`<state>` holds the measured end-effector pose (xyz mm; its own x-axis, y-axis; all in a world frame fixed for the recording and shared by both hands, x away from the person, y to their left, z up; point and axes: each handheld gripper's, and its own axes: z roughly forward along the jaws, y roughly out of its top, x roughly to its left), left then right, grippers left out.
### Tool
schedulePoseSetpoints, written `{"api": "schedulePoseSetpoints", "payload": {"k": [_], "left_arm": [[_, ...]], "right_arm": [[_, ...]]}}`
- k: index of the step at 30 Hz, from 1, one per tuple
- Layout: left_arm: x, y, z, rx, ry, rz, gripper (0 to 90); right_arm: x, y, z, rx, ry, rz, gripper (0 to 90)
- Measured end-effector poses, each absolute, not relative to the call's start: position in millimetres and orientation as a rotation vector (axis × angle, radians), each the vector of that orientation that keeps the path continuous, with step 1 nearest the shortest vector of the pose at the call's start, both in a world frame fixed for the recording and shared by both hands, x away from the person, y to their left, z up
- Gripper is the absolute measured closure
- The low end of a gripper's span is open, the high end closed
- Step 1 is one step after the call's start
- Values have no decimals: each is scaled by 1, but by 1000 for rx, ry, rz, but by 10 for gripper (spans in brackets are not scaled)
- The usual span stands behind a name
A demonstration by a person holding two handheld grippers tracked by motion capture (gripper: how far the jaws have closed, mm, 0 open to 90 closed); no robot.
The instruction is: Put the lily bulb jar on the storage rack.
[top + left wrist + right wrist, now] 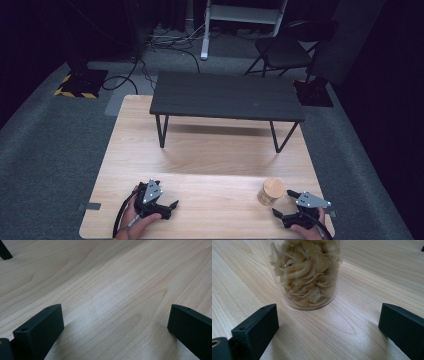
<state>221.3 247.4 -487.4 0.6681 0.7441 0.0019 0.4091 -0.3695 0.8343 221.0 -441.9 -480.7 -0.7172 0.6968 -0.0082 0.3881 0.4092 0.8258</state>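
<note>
Before our right gripper (287, 202), wide open and empty, a slick, probably glass jar (305, 272) wants a mid-wall hold.

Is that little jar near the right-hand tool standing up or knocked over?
Standing upright. The jar rests on its flat base on the wooden table, its wooden lid on top; the right gripper view shows its clear wall rising, packed with pale dried pieces.

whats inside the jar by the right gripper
Through the clear wall of the jar, the right gripper view shows pale, curled dried flakes packed down to the base. What they are is unclear. From the high view its wooden lid covers the top, hiding the fill level.
</note>
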Motion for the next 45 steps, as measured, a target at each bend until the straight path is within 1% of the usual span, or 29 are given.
{"api": "schedulePoseSetpoints", "payload": {"k": [26, 36, 45], "left_arm": [[221, 247, -487, 2003, 896, 481, 5], [221, 247, -487, 2005, 894, 482, 5], [221, 247, -487, 2005, 894, 482, 5]], "right_arm": [[221, -442, -480, 931, 2322, 1218, 18], [226, -427, -467, 952, 2310, 1250, 16], [240, -416, -459, 971, 2301, 1286, 17]]}}
